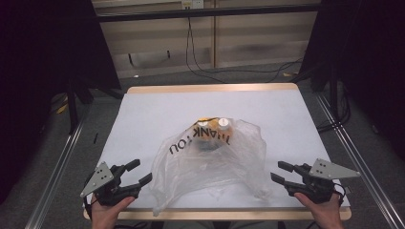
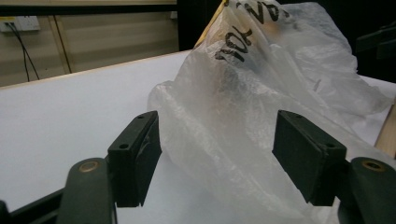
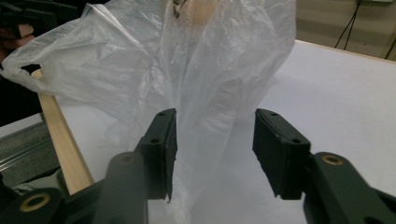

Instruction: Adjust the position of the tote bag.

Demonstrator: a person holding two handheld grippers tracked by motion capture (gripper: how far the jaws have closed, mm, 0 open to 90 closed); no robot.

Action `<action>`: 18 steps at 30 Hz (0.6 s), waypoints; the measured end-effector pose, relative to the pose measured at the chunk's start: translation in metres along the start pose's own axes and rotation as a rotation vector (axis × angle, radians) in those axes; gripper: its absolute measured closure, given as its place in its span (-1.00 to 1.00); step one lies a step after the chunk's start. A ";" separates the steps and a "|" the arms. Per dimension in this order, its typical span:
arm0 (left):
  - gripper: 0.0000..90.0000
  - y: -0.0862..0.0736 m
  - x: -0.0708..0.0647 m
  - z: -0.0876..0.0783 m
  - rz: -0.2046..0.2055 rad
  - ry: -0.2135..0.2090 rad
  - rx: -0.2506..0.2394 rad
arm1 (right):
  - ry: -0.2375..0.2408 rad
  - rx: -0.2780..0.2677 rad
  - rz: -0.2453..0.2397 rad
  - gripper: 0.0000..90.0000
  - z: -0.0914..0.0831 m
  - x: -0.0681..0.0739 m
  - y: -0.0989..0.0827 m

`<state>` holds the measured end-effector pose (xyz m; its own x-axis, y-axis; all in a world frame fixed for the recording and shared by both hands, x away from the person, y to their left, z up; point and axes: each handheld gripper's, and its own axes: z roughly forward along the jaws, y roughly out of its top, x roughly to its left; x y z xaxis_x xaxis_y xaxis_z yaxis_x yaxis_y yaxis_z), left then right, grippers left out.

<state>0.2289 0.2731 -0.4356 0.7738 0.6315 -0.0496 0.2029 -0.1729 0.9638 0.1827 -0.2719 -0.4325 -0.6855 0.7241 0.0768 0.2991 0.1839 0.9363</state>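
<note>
A crumpled, translucent plastic bag [image 1: 210, 162] printed with "THANK YOU" in black lies near the middle of the white counter [image 1: 153, 109], spreading toward the counter's near edge. Inside the bag, at its far end, sit yellow-orange things with two white round caps [image 1: 217, 124]; what exactly they are cannot be made out through the film. The left gripper [image 1: 136, 174] rests at the bag's near left corner, held in a hand [image 1: 107, 212] at the counter's near edge, with its fingers [image 2: 135, 156] parted. In the left gripper view a fold of the bag's film lies between those fingers; the left-hand finger is just beside or touching the film, while the other stands clear of it, so nothing is clamped. The right gripper [image 1: 282, 172] sits at the bag's near right corner, held by the other hand [image 1: 322, 210], and its fingers [image 3: 161, 149] are also apart. In the right gripper view a hanging pleat of the bag passes between them, close against the left-hand finger, with a clear gap to the other one, so they do not pinch it. Beyond the bag's far side, cables [image 1: 200, 67] trail across the floor past the counter.
</note>
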 end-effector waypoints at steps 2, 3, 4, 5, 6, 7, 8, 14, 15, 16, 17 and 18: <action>-0.23 0.001 -0.005 0.000 0.012 0.004 0.006 | 0.013 0.004 -0.001 0.18 -0.001 0.005 0.000; -0.23 0.002 -0.008 0.000 0.047 0.003 0.019 | 0.024 0.007 -0.012 0.22 -0.001 0.007 -0.001; -0.21 0.002 -0.011 0.001 0.049 -0.009 0.021 | 0.027 0.015 -0.027 0.27 -0.001 0.009 0.000; -0.19 0.003 -0.015 0.003 0.039 -0.017 0.021 | 0.049 0.026 -0.033 0.35 0.001 0.011 0.000; -0.18 0.003 -0.015 0.003 0.039 -0.017 0.021 | 0.049 0.026 -0.033 0.35 0.001 0.011 0.000; -0.17 0.004 -0.016 0.003 0.047 -0.025 0.024 | 0.061 0.045 -0.029 0.45 0.003 0.014 -0.001; -0.16 0.005 -0.017 0.003 0.048 -0.033 0.031 | 0.067 0.051 -0.035 0.47 0.003 0.014 -0.001; -0.12 0.003 -0.024 0.000 0.024 -0.066 0.054 | 0.112 0.097 -0.039 0.50 0.003 0.027 -0.006; -0.11 0.001 -0.028 -0.002 0.007 -0.078 0.060 | 0.119 0.109 -0.048 0.48 0.005 0.028 -0.006; -0.11 0.001 -0.028 -0.002 0.007 -0.078 0.060 | 0.121 0.120 -0.050 0.45 0.007 0.029 -0.007; -0.11 0.001 -0.029 -0.004 0.023 -0.072 0.054 | 0.132 0.132 -0.054 0.43 0.009 0.028 -0.008; -0.11 0.001 -0.029 -0.004 0.023 -0.072 0.054 | 0.132 0.132 -0.054 0.43 0.009 0.028 -0.008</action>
<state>0.2040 0.2574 -0.4317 0.8197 0.5708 -0.0479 0.2149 -0.2290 0.9494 0.1669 -0.2467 -0.4408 -0.7812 0.6191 0.0798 0.3379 0.3119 0.8880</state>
